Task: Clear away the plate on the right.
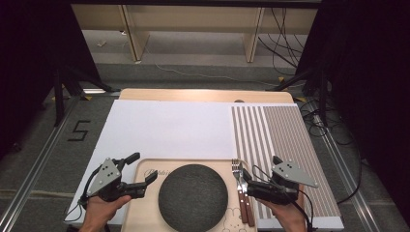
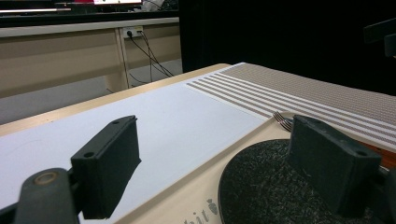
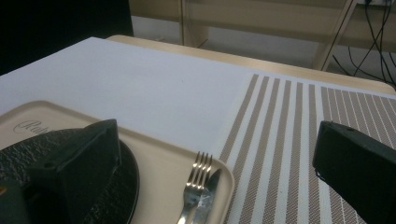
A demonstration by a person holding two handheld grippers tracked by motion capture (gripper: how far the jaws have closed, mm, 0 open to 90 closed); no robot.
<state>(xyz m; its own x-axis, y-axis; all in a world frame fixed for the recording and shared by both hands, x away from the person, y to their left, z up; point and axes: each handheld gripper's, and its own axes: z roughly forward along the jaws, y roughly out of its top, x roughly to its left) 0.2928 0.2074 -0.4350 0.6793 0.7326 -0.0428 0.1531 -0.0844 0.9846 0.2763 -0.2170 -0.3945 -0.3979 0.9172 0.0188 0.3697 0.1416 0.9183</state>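
We hold the right gripper (image 1: 247, 182) with its fingers wide apart and nothing between them, just beside the steel fork with a reddish-brown wooden handle (image 1: 238, 180) and the matching wooden-handled knife (image 1: 245, 203). Both lie side by side, touching, along the right edge of the pale beige rectangular tray (image 1: 145, 203) at the near edge of the tabletop. The left gripper (image 1: 145, 170) also has its fingers spread and empty, over the tray's left rim.

The risk we see is the close pairing: the fork tines (image 3: 200, 164) and the knife blade (image 3: 208, 189) overlap, so if we close on one handle we may catch both, or drag the other off the tray onto the placemat. The handles look smooth and narrow, the metal polished, so a grip could slip or let the piece twist. The tray's raised lip may block a low approach.

The round dark grey plate with a rough, speckled surface (image 1: 192, 197) sits in the tray's middle, and a careless swing could knock it. To the right lies the woven beige-and-white striped placemat (image 1: 285, 140); beyond it, the smooth white sheet (image 1: 164, 128).
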